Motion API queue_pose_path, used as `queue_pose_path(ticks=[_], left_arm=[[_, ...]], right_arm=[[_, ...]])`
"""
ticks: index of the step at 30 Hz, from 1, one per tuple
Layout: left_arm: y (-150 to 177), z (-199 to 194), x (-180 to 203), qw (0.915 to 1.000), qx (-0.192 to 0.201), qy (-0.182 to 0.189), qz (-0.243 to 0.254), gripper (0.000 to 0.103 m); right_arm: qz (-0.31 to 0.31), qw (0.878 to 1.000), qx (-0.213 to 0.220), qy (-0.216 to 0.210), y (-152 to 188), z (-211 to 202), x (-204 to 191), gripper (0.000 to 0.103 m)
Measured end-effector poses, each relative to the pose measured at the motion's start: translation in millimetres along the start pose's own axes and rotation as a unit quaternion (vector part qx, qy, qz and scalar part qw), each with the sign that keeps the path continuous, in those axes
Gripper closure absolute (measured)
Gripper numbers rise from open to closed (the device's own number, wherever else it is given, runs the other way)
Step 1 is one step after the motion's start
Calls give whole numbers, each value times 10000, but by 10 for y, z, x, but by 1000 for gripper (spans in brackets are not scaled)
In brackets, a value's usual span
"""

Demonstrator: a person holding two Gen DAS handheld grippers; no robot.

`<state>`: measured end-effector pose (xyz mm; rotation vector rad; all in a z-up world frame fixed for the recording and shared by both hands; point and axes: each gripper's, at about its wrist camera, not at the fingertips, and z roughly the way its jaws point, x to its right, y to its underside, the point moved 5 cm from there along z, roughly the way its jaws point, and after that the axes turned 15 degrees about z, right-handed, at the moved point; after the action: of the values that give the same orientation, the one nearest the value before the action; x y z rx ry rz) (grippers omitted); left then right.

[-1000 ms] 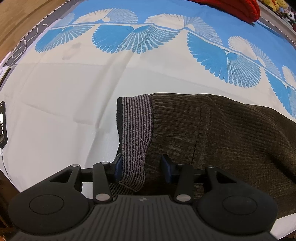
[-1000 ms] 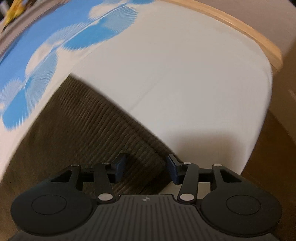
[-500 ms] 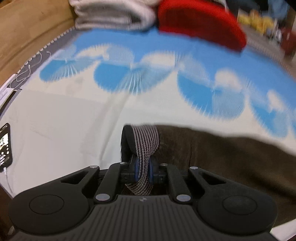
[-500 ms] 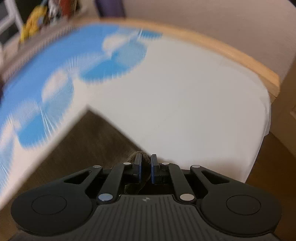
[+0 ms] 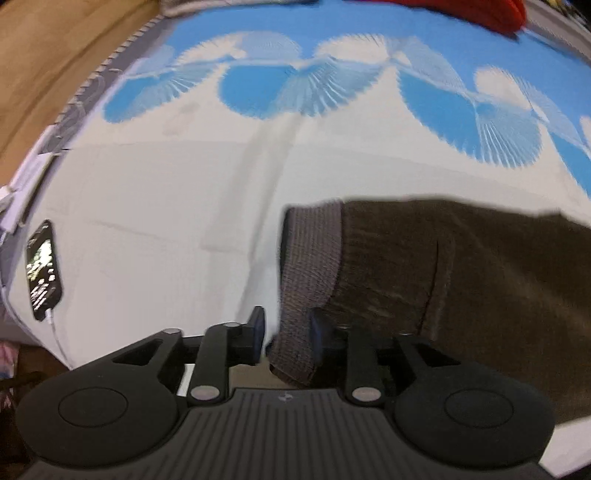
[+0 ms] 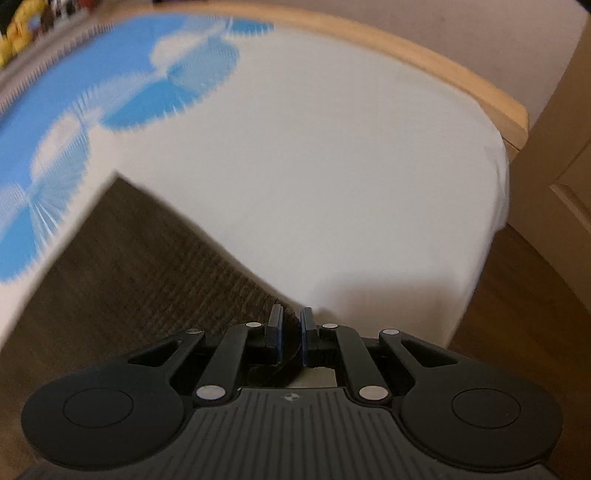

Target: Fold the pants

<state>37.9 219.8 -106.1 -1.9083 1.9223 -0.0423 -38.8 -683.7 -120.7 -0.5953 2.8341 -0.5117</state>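
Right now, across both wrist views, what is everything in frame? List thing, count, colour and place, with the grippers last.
pants: one, dark brown corduroy with grey ribbed waistband, lying flat on the sheet.
bed sheet: one, white with blue fan pattern, under the pants.
phone: one, black, screen lit, cable attached, at the sheet's left edge.
red fabric: one, at the far edge, blurred.
wooden bed frame: one, light wood, along the far rim.
left gripper: black, jaws apart around the waistband's near end.
right gripper: black, jaws closed on the pants' corner.
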Motion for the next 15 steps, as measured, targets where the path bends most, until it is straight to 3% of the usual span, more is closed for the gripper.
queue_pose_path(ticks=[3,6,8,11,13,15], left_arm=[[-62,-241,-36,9979,568,-169,-259,61],[-167,-531,-28,9875,1448,142,-609,61],[-248,-543,93,9847,1650,344,-442,66],[-355,-284,219,9903,1343,345,-109,81],[-355,-10,205,9950,921,346,-177,81],[-284,322,153,9978,251,469,-396,79]], right_arm=[[-76,10000,20,-24,29,-23,-15,95],[-131,9999,50,-98,54,-37,-14,94],[24,9997,76,-212,-1,-51,20,93],[47,9988,404,-256,-61,-193,14,88],[55,9971,530,-544,-106,-289,-21,85],[17,9948,505,-888,-97,-342,-85,78]])
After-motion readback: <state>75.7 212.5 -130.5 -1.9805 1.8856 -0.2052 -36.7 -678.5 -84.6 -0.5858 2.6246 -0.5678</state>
